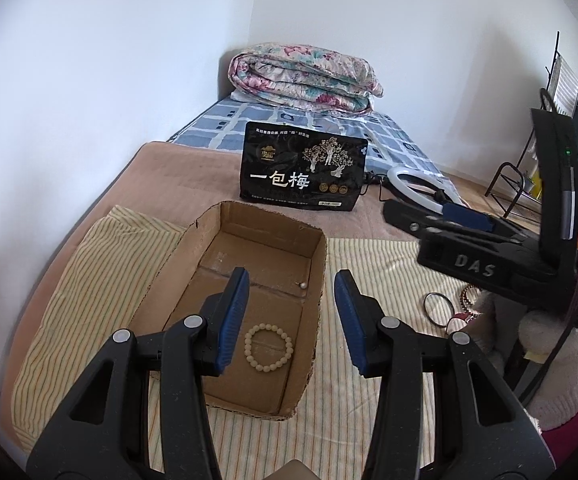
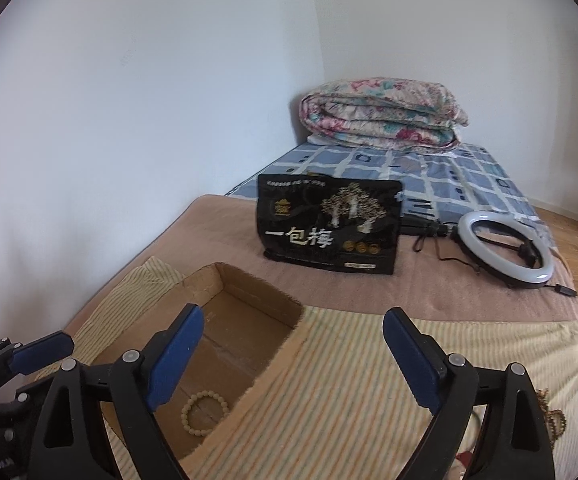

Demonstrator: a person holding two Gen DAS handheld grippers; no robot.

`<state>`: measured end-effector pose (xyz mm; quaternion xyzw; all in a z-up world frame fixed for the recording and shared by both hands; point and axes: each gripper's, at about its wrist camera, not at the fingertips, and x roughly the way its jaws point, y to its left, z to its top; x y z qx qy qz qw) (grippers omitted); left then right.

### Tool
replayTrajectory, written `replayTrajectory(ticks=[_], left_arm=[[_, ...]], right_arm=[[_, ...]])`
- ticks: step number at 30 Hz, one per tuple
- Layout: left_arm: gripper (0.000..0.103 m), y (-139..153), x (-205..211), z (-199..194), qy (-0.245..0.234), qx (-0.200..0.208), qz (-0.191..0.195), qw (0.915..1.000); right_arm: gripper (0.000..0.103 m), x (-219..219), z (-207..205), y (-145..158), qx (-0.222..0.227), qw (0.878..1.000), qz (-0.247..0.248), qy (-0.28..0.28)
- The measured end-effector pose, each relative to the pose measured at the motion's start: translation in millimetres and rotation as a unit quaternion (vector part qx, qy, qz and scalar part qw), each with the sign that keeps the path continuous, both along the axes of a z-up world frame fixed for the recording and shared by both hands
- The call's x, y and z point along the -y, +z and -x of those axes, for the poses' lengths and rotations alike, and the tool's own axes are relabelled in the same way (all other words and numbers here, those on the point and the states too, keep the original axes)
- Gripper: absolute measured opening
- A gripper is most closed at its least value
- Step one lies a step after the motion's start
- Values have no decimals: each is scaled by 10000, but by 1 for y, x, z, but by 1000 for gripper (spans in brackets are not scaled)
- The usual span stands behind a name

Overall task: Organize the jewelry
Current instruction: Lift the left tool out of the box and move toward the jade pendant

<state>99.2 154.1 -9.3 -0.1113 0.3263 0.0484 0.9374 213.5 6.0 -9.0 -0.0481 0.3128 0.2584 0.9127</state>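
- The left gripper [image 1: 293, 320] is held with its jaws spread wide and nothing between them, above the cardboard box [image 1: 317, 256].
- A cream beaded bracelet [image 1: 268, 347] is seen lying flat on the box floor toward 6 o'clock, just beside the left finger's blue pad [image 1: 231, 320] in the left wrist view.
- A small pearl-like piece [image 1: 302, 287] is seen at the box's right wall, toward 3 o'clock from the box centre; its exact kind cannot be told.
- The right gripper [image 2: 293, 360] is likewise held released and empty, over the striped cloth [image 2: 349, 380] just right of the box.
- Outside the box, at 3 o'clock of the left wrist view, a thin dark bangle [image 1: 439, 308] and a dark red beaded bracelet [image 1: 467, 296] are seen on the cloth, partly hidden by the right gripper's body.
- A black snack bag [image 1: 303, 166] is stood upright beyond the box at 12 o'clock.
- A ring light [image 2: 505, 250] is laid on the tan blanket [image 2: 217, 224] at 2 o'clock in the right wrist view.
- A folded floral quilt [image 1: 305, 78] is placed at the far end of the bed.
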Motion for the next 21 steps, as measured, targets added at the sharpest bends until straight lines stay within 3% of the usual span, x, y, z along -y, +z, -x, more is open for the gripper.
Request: replayTrajectory(ticks=[2, 9, 13, 21], left_arm=[[45, 0, 6, -1, -53, -9, -1, 10000], [45, -2, 29, -8, -352, -45, -41, 9994], [63, -3, 46, -10, -516, -4, -35, 9987], [63, -13, 69, -19, -784, -166, -66, 9968]], right_arm=[[103, 14, 2, 6, 90, 9999, 2, -122], [103, 77, 7, 32, 448, 9973, -31, -589], [103, 112, 8, 41, 400, 9962, -137, -767], [103, 171, 7, 44, 332, 9920, -211, -1198]])
